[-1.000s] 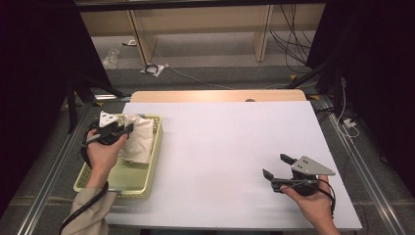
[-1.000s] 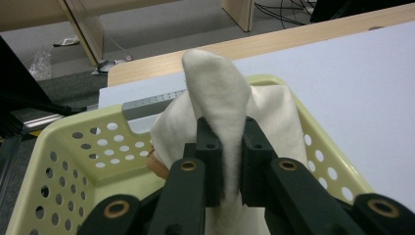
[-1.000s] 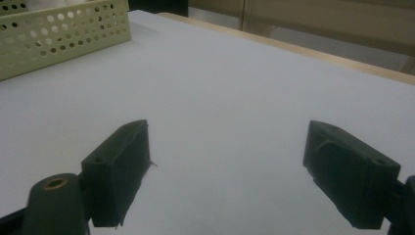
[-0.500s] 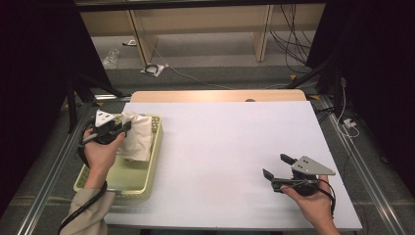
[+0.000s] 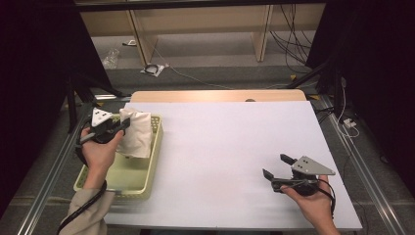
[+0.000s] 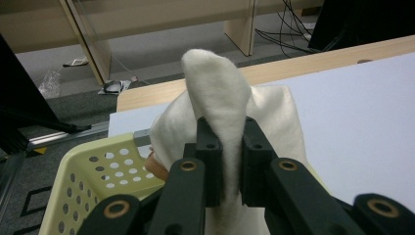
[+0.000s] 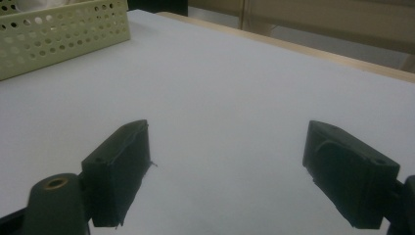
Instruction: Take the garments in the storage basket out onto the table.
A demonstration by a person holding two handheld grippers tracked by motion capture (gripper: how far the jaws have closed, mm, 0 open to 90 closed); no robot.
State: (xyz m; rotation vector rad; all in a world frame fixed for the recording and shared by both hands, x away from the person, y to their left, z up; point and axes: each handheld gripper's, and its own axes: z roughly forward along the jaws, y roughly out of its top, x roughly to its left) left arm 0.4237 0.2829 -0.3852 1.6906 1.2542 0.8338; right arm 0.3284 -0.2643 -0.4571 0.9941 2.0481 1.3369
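A white cloth (image 5: 136, 134) hangs over the pale yellow perforated basket (image 5: 149, 169) at the table's left. My left gripper (image 5: 125, 125) is shut on the cloth's upper fold and holds it above the basket. In the left gripper view the cloth (image 6: 220, 103) stands up between the two black jaws, pinched tight by my left gripper (image 6: 229, 142). My right gripper (image 5: 276, 166) rests near the table's front right, open, with nothing between its fingers. In the right gripper view my right gripper (image 7: 227, 169) has its jaws wide apart over bare white table.
The white tabletop (image 5: 230, 147) stretches between the two hands. A wooden strip (image 5: 215, 96) edges the far side. The basket (image 7: 63, 29) sits far off in the right gripper view. Beyond the table are floor, cables and furniture legs.
The left hand has lifted the cloth slightly, up and to the left over the basket. The right hand and its gripper have kept still.
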